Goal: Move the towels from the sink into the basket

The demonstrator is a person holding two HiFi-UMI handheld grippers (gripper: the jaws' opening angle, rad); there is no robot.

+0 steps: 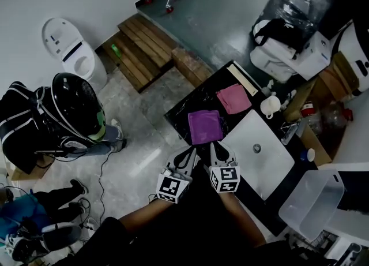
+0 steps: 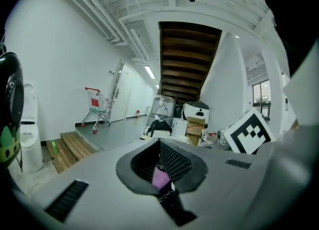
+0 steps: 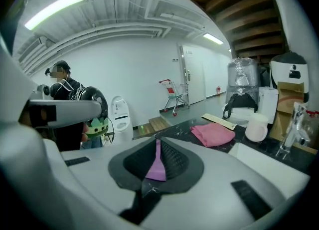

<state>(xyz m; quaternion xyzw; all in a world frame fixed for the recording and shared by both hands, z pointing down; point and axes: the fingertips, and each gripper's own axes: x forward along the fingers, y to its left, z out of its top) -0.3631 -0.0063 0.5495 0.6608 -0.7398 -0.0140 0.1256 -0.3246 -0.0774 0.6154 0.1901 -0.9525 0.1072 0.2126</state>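
Black worktop (image 1: 190, 106): carries both towels; we judge that dragging cloth across it rather than lifting could snag on its edge.
White sink (image 1: 248, 125): we see no towel in it; it lies between the towels and the basket, so a low-hanging corner could dip in or catch on the fittings and clutter at its far side.
Clear basket (image 1: 305, 213): stands well apart, to our right past the sink; the long carry is where we think a loose hold would fail.
Purple towel (image 1: 205, 126): lies flat on the worktop just beside the sink, its near edge pinched by both tools.
Pink towel (image 1: 233, 98): on the worktop farther off, untouched; we could forget it.
Left tool (image 1: 189, 154): clamped on a thin fold of the purple towel.
Right tool (image 1: 214, 148): pressed tight on the same edge, just beside the left one; if our hands drift apart, the cloth may pull out of one.
Writing: we can read none; only black-and-white square markers on the tools' cubes, and no brand is legible.
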